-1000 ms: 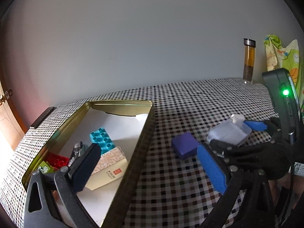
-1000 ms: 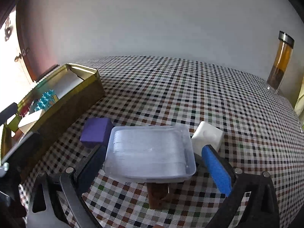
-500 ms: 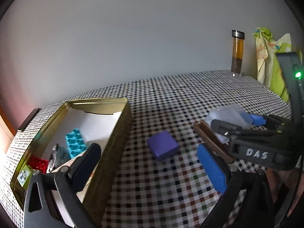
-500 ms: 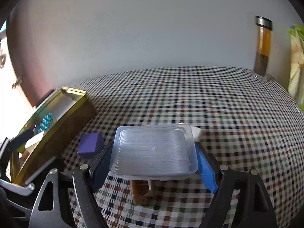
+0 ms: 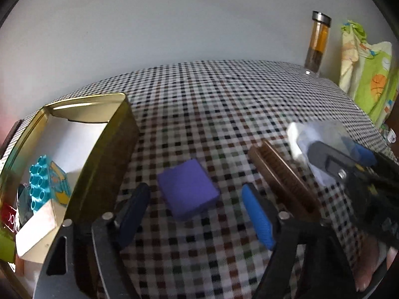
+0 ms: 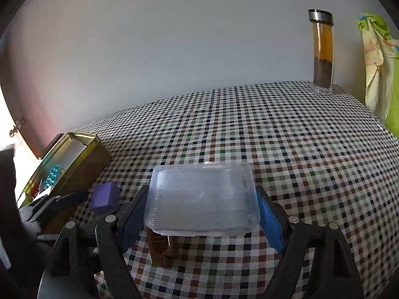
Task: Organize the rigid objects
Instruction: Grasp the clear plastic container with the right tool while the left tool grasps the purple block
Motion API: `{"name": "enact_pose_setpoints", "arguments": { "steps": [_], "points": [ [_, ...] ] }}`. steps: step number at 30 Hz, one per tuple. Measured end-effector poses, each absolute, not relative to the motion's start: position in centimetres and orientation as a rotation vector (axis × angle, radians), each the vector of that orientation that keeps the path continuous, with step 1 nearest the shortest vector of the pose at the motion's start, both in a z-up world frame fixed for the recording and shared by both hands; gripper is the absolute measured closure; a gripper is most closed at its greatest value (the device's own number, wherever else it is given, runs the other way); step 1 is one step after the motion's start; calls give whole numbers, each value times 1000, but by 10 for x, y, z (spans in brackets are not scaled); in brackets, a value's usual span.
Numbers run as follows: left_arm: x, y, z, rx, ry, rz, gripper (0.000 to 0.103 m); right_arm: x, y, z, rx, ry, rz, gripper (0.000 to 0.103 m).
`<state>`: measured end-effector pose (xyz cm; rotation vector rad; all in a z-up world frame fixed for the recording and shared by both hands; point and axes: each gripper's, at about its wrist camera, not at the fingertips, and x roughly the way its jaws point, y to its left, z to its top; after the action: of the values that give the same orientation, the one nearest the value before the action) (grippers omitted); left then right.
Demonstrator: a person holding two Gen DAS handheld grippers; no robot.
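Observation:
A purple block [image 5: 187, 189] lies on the checked cloth beside the gold tin [image 5: 107, 149]. My left gripper [image 5: 195, 188] straddles it with jaws closing. A gap still shows on each side of the block. My right gripper [image 6: 201, 192] is shut on a clear plastic box [image 6: 202, 199], held just above the table. The box and the right gripper [image 5: 344, 149] also appear at the right of the left wrist view. A brown comb-like piece [image 5: 281, 174] lies between the two grippers, partly under the clear box [image 5: 321, 134]. The tin holds a teal brick [image 5: 38, 184], a red brick [image 5: 7, 218] and a white carton [image 5: 37, 229].
A tall glass bottle [image 6: 323, 52] with amber liquid stands at the table's far right by the wall. A green and yellow cloth [image 5: 366, 74] hangs past the right edge. A white block [image 5: 293, 134] sits behind the clear box. The tin [image 6: 82, 159] is at the left.
My left gripper swung right from over the tin to around the purple block, and its jaws narrowed. My right gripper closed on the clear box and raised it slightly.

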<state>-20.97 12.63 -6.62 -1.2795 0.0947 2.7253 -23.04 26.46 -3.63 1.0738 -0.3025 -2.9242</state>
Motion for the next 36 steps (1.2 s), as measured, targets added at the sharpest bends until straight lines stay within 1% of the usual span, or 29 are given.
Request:
{"name": "enact_pose_setpoints", "arguments": {
  "steps": [2,6,7,8,10,12,27,36],
  "points": [
    [-215,130,-67,-1288,118,2728,28,-230,264,-37,1077,-298,-2925,21],
    [-223,128,-68,-1321,92,2726,37,-227,259,-35,1074,-262,-2940,21],
    [-222,129,-68,-1315,96,2725,43,-227,257,-34,1072,-247,-2945,21],
    [-222,130,-68,-1308,109,2726,54,-226,256,-34,1069,-234,-2951,21],
    [-216,135,-66,-1292,161,2738,53,-226,255,-33,1067,-222,-2956,21],
    [-210,134,-66,-1281,176,2732,54,-225,256,-32,1062,-225,-2960,21],
    [-179,126,-44,-1062,161,2819,54,-217,259,-26,998,-228,-3006,21],
    [-168,115,-38,-1010,115,2829,54,-216,256,-26,987,-199,-3014,21]
  ]
}}
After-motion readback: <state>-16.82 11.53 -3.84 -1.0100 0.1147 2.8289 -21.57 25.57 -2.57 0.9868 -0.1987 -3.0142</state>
